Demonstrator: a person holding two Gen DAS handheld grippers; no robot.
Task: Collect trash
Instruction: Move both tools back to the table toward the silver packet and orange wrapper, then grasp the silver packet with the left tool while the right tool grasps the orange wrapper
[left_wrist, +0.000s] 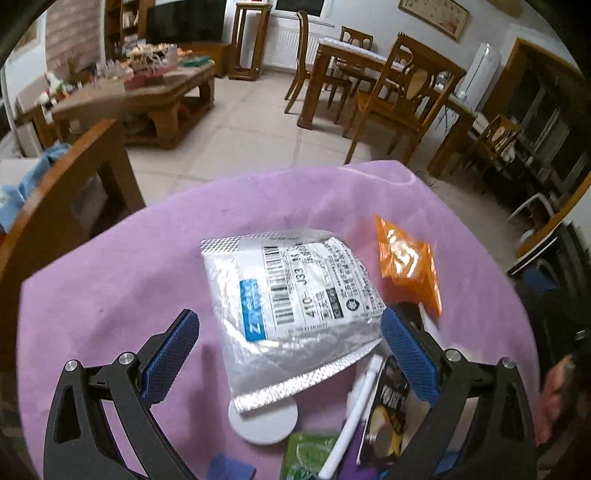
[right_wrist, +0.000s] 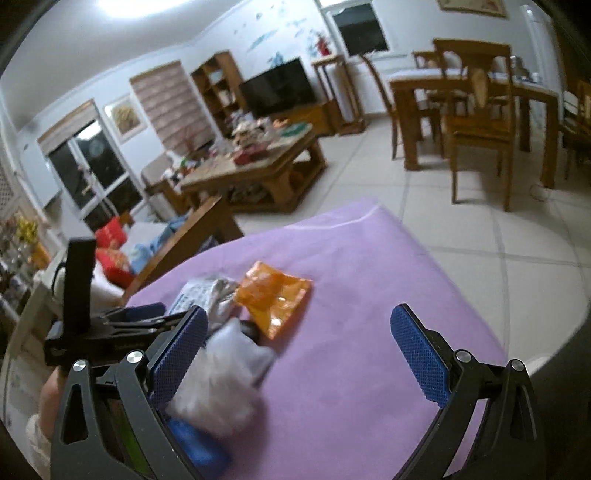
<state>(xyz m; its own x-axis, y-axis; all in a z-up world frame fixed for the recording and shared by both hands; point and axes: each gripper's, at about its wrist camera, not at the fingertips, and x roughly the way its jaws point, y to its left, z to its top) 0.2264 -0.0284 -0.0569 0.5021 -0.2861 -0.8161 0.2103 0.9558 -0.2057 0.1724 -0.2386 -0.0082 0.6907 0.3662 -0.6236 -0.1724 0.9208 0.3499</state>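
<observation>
I have both grippers over the pink cloth (left_wrist: 110, 258) that covers the table, and both stand wide apart with nothing between their pads. My left gripper (left_wrist: 290, 349) straddles the near part of the silver mailer pouch (left_wrist: 291, 306), which lies flat with its printed label up. The orange wrapper (left_wrist: 408, 264) sits just beyond it to the right, touching or nearly touching the pouch edge. Close under the left gripper is a crowded heap: a white disc (left_wrist: 264, 424) partly under the pouch corner, a white stick-like item (left_wrist: 354, 413), a dark snack packet (left_wrist: 389, 402) and a green packet (left_wrist: 308, 454).

My right gripper (right_wrist: 299, 354) hovers further right over bare cloth — a blurred white crumpled piece (right_wrist: 229, 380) sits against its left finger, with something blue (right_wrist: 199, 443) below it that I cannot identify.

My worries from here:
- The pouch is flat and slick; if I close on it from above, I expect the pads to slide off or pinch the cloth instead and drag the whole spread.
- The pouch overlaps the disc, so lifting it could flick the disc or the stick off the table.
- The 2 grippers are close together, and the left one shows in the right view — reaching for the orange wrapper with both risks a collision.
- The picture is smeared by motion, so my depth judgement is poor.
</observation>
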